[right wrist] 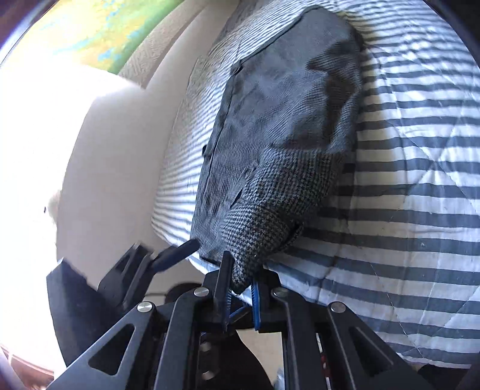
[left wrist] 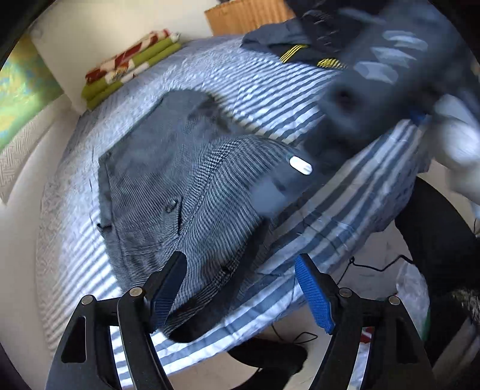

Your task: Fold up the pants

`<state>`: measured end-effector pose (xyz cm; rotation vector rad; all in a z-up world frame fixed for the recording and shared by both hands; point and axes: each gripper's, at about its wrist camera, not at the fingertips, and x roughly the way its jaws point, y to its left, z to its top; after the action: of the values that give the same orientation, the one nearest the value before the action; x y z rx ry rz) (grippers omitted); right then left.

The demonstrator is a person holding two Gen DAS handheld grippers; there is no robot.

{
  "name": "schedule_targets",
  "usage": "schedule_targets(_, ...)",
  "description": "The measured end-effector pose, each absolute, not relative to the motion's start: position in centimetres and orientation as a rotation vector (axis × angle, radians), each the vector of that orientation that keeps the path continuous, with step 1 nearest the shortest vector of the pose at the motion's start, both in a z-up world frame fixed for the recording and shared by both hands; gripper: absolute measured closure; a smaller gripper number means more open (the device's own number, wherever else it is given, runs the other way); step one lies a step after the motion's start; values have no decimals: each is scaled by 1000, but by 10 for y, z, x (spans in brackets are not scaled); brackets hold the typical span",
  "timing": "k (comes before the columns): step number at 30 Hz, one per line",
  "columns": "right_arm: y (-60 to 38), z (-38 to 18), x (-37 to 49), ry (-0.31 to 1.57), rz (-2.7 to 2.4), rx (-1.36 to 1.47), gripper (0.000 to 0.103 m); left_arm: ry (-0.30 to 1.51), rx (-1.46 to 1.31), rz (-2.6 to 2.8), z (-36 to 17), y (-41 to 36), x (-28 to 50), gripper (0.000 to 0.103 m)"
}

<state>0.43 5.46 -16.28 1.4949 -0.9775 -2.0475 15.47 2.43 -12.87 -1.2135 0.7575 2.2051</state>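
Grey checked pants (left wrist: 168, 180) lie partly folded on a blue-and-white striped quilt (left wrist: 255, 87). My left gripper (left wrist: 241, 261) hovers open over the near end of the pants, nothing between its blue pads. My right gripper (right wrist: 240, 279) is shut on a corner of the pants (right wrist: 270, 135) at the quilt's edge (right wrist: 390, 210), and the cloth rises from its jaws. In the left wrist view the right gripper (left wrist: 276, 192) is a dark blur reaching in from the upper right. One finger (right wrist: 177, 253) of the left gripper shows just left of the held corner.
A folded red, white and green blanket (left wrist: 129, 63) lies at the far corner. A dark garment with yellow stripes (left wrist: 294, 48) sits at the back, near a wooden box (left wrist: 246, 15). Cream padding (right wrist: 105, 150) borders the quilt. Cables (left wrist: 300, 336) run over the floor.
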Motion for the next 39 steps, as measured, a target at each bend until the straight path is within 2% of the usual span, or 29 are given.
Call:
schedule_targets(1, 55, -164, 7, -957, -2040, 1518, 92, 734, -1229, 2204, -131, 24, 151, 34)
schedule_targets(3, 61, -168, 12, -955, -2027, 1530, 92, 719, -1275, 2217, -140, 22, 143, 71)
schedule_targets(5, 68, -171, 14, -960, -2015, 1536, 90, 706, -1310, 2224, -147, 18, 133, 84)
schedule_targets(6, 74, -171, 13, -946, -2026, 1543, 90, 675, -1318, 2214, -148, 16, 132, 85)
schedule_targets(9, 98, -161, 10, -952, -2102, 1464, 87, 611, -1327, 2206, -145, 6, 127, 90)
schedule_targets(14, 147, -145, -24, -1019, -2314, 1348, 87, 586, -1338, 2184, -148, 2, 129, 90)
schedule_targets(21, 151, -170, -99, -999, -2291, 1461, 87, 512, -1374, 2151, -149, -4, 126, 89)
schedule_targets(28, 143, -182, -113, -904, -2288, 1546, 87, 501, -1383, 2143, -150, -5, 122, 89)
schedule_targets(31, 146, -185, -116, -887, -2303, 1567, 92, 508, -1380, 2140, -150, -4, 122, 89)
schedule_targets(32, 145, -185, -115, -877, -2304, 1573, 99, 511, -1378, 2139, -150, -4, 122, 89)
schedule_targets(33, 146, -186, -114, -882, -2285, 1578, 101, 514, -1377, 2138, -150, -5, 121, 89)
schedule_targets(39, 150, -170, -102, -887, -2296, 1512, 101, 512, -1375, 2135, -150, -6, 121, 89)
